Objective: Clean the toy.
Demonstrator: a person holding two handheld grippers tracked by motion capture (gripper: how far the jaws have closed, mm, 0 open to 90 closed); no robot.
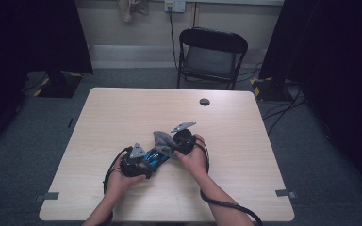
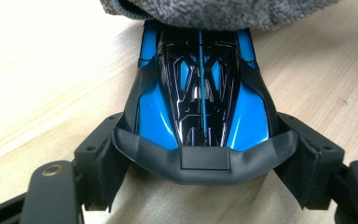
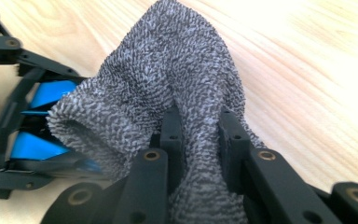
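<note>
Table [image 1: 122, 113], pale wood grain, rounded corners.
Small dark round disc [image 1: 204, 101] near far edge. Blue-and-black toy car [image 2: 200, 98] down on near middle of top; grey cloth [image 3: 168, 93] draped over one end.

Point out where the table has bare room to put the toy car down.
The table is bare along its far edge, around the dark grommet hole, and down both sides. It is crowded just near of centre, where the left tool grips the blue toy car and the right tool pinches the grey cloth over it.
</note>
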